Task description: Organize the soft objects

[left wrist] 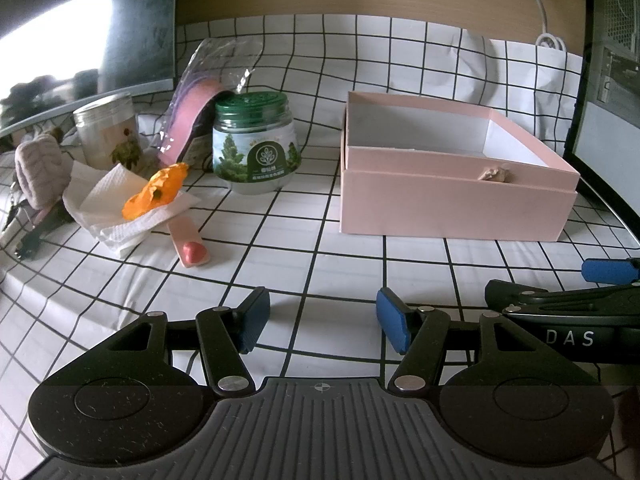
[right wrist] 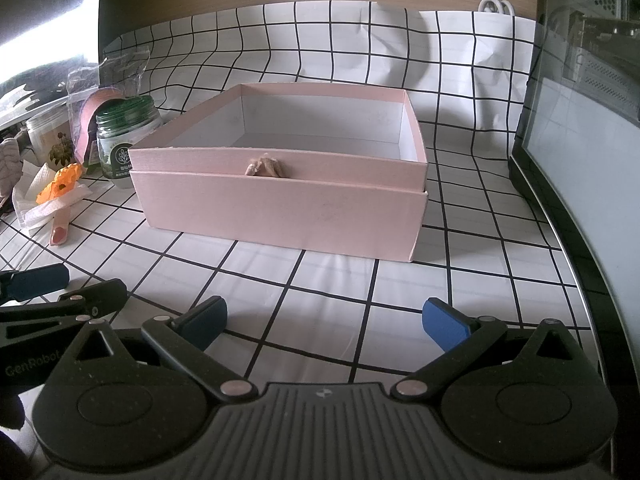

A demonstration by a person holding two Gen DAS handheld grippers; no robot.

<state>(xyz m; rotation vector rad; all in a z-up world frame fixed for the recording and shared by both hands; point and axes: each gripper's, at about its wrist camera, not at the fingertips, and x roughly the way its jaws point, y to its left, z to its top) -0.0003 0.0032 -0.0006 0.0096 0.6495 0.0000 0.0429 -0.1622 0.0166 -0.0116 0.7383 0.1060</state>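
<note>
An open pink box (left wrist: 452,204) (right wrist: 280,212) stands on the checked cloth, white inside, with a small beige bow (left wrist: 495,174) (right wrist: 264,169) on its front rim. To its left lie an orange fabric flower (left wrist: 158,190) (right wrist: 60,184) on a folded white tissue (left wrist: 120,216) (right wrist: 40,204), and a grey-pink knitted item (left wrist: 40,170) (right wrist: 8,168). My left gripper (left wrist: 322,318) is open and empty, low over the cloth in front of the box. My right gripper (right wrist: 324,322) is open and empty beside it, and also shows in the left wrist view (left wrist: 608,272).
A green-lidded jar (left wrist: 254,144) (right wrist: 124,140), a white jar (left wrist: 108,132) and a pink item in clear wrap (left wrist: 200,108) stand behind the flower. A pink stick (left wrist: 188,246) pokes from under the tissue. A monitor (right wrist: 592,168) stands at the right, a white cable (left wrist: 550,38) at the back.
</note>
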